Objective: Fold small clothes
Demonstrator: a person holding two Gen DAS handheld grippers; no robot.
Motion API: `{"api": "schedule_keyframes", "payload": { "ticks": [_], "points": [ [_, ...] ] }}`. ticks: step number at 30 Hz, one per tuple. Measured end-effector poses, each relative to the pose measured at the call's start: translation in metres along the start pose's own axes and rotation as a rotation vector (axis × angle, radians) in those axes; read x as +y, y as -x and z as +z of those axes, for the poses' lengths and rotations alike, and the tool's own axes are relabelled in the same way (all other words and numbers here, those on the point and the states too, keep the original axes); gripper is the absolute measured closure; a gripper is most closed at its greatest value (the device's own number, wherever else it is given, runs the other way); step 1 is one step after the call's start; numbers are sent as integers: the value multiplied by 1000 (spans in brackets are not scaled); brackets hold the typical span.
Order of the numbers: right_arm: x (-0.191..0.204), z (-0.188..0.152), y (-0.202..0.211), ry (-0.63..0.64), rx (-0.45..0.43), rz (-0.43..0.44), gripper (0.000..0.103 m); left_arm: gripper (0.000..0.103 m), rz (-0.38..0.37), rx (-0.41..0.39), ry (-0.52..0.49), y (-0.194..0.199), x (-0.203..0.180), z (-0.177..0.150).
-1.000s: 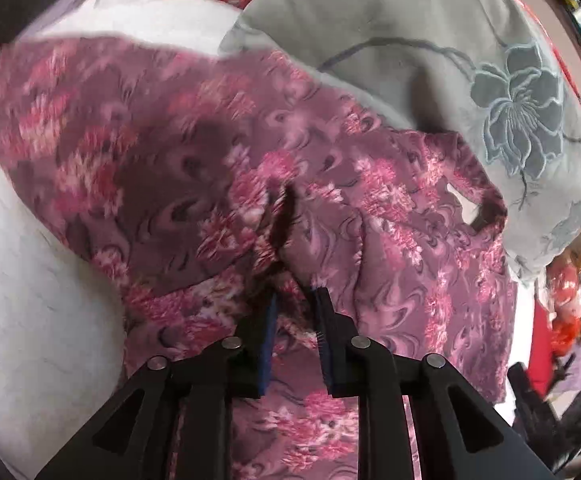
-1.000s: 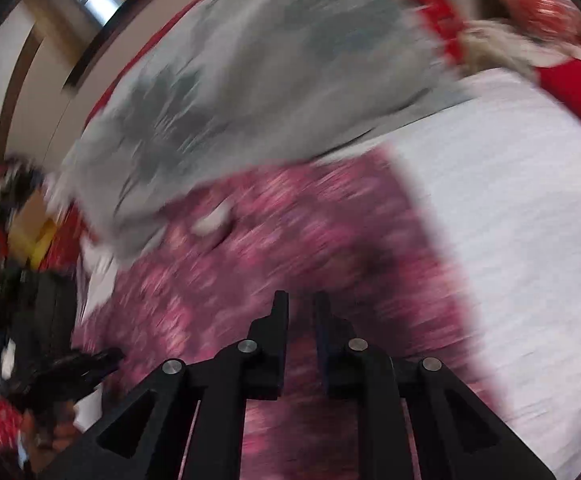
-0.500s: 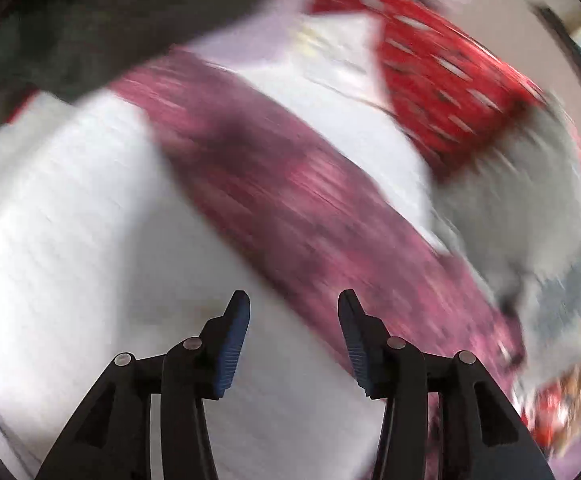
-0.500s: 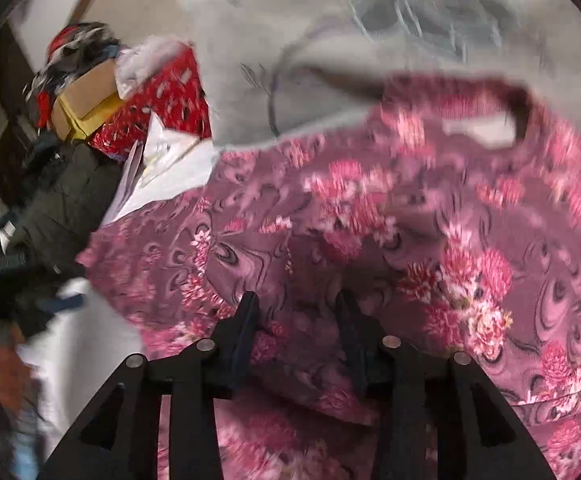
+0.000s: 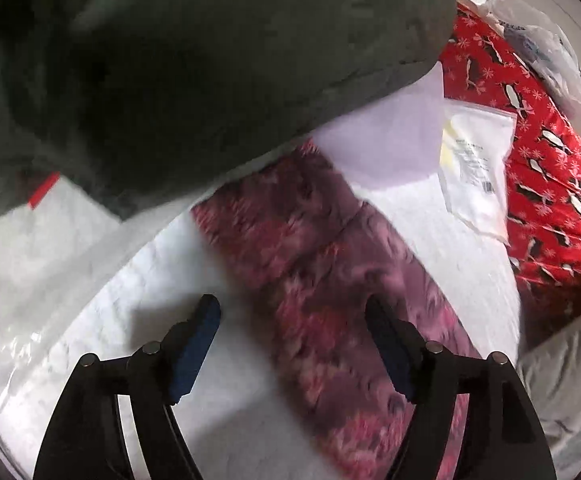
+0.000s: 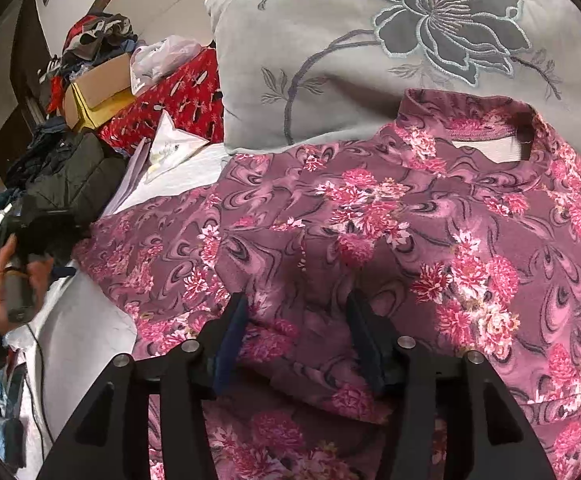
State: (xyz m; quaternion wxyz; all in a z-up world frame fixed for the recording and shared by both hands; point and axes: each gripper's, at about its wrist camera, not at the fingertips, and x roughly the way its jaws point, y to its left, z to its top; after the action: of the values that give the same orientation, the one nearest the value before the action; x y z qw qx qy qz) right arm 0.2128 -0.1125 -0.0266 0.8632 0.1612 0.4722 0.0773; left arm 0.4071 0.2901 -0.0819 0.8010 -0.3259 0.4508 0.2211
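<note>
A: The white quilted bed sheet point(image 5: 442, 240) carries everything here, with a grey pillow embroidered with a dark flower point(image 6: 370, 60) lying at its far side.

B: And the mauve, pink-flowered fabric garment point(image 6: 390, 232)?

A: It lies spread on that sheet, its collar touching the pillow. A red penguin-print cloth point(image 5: 530, 152) sits beside the pillow.

B: The tools?

A: The left tool point(image 5: 292, 312) hangs open over the garment's blurred edge, gripping nothing. The right tool point(image 6: 296, 300) is also spread wide, its fingers just above the garment's middle.
</note>
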Motion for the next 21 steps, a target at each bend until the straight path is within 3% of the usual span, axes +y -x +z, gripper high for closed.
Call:
{"api": "schedule_keyframes", "payload": {
  "ticks": [1,2,3,4,10,15,18,21],
  "points": [
    [-1,0,0,-3,-1,5,49,49,-11,-20,2,-3,-3,0],
    [-2,0,0,-8,-3,12,49,78,-29,-18,1,-4,-4,-2],
    [-3,0,1,-12,-4,17,49,90,-46,-4,6,-11,-5,-3],
    [-2,0,0,-13,-5,19,49,94,-82,14,26,-12,-4,-4],
    [-4,0,1,-19,-7,33,47,95,-214,-35,28,20,-9,-17],
    [-3,4,0,-16,21,71,35,95,-307,-32,-29,59,-30,-41],
    [-2,11,5,-15,71,63,36,95,-358,-28,-88,87,-49,-62],
    [-13,12,26,-53,31,33,36,95,-388,-17,-140,113,-65,-84]
  ]
}}
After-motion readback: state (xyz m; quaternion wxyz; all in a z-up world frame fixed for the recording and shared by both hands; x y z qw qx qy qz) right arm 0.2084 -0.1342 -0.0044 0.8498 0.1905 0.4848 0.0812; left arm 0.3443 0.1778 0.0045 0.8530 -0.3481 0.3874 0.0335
